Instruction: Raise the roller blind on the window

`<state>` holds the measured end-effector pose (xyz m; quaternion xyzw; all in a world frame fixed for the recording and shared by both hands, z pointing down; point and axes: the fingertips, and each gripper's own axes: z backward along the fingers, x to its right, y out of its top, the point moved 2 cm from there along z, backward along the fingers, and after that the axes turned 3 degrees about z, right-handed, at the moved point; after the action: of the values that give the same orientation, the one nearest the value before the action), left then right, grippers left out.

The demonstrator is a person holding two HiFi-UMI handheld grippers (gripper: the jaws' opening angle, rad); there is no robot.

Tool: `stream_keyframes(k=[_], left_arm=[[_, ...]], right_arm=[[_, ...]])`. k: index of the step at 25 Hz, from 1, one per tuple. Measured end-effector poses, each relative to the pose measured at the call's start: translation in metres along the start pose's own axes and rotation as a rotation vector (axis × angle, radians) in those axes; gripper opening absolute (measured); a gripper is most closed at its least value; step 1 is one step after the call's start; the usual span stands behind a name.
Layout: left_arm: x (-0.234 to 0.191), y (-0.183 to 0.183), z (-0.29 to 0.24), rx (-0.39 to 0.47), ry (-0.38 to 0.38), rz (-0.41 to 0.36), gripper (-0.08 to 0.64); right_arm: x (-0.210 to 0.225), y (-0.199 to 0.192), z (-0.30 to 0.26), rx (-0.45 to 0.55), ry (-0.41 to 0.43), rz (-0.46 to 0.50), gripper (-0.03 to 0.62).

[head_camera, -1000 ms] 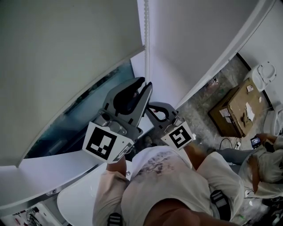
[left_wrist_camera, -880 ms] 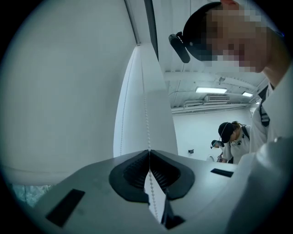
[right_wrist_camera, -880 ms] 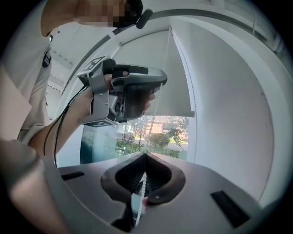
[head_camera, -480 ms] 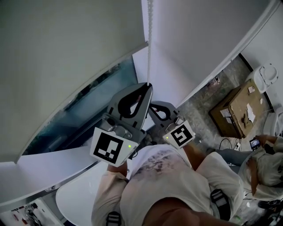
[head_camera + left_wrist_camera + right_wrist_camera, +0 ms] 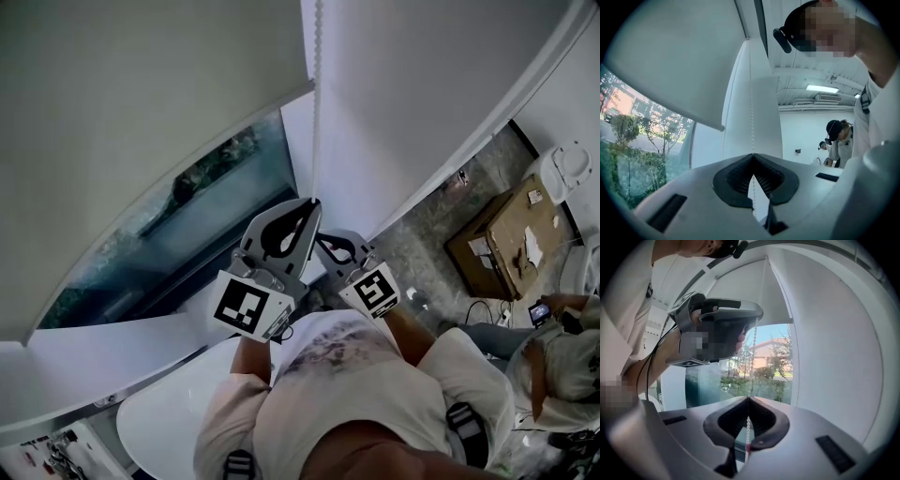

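The grey roller blind (image 5: pixel 141 122) covers the upper window, and its bottom edge slants above the bare glass (image 5: pixel 178 234). A white bead chain (image 5: pixel 317 112) hangs beside its right edge. My left gripper (image 5: pixel 313 202) is shut on the chain. My right gripper (image 5: pixel 322 240) is shut on the same chain just below it. In the left gripper view the chain (image 5: pixel 751 117) runs straight up from the closed jaws (image 5: pixel 752 154), next to the blind (image 5: pixel 679 61). In the right gripper view the beads (image 5: pixel 752 357) rise from the closed jaws (image 5: pixel 748 398) to the left gripper (image 5: pixel 757 317) above.
A white sill (image 5: pixel 112 361) runs below the glass, and a white wall panel (image 5: pixel 412 94) stands right of the chain. On the floor to the right are a cardboard box (image 5: pixel 502 244) and a seated person (image 5: pixel 562 347). Two more people (image 5: pixel 839 140) stand in the room behind.
Both grippers have come down the picture with the chain in them. The blind's bottom edge has gone up, and more glass shows under it.
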<state>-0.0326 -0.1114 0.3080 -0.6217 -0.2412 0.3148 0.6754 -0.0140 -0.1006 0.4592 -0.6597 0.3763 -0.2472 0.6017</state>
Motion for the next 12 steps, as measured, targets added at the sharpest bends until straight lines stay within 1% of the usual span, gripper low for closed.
stream_keyframes(k=[6, 12], left_arm=[[-0.001, -0.035, 0.0, -0.043, 0.007, 0.04, 0.008], [-0.002, -0.074, 0.003, -0.098, 0.017, 0.082, 0.008]], right_arm=[[-0.006, -0.032, -0.002, -0.076, 0.014, 0.003, 0.061], [-0.01, -0.069, -0.002, -0.148, 0.037, -0.039, 0.061]])
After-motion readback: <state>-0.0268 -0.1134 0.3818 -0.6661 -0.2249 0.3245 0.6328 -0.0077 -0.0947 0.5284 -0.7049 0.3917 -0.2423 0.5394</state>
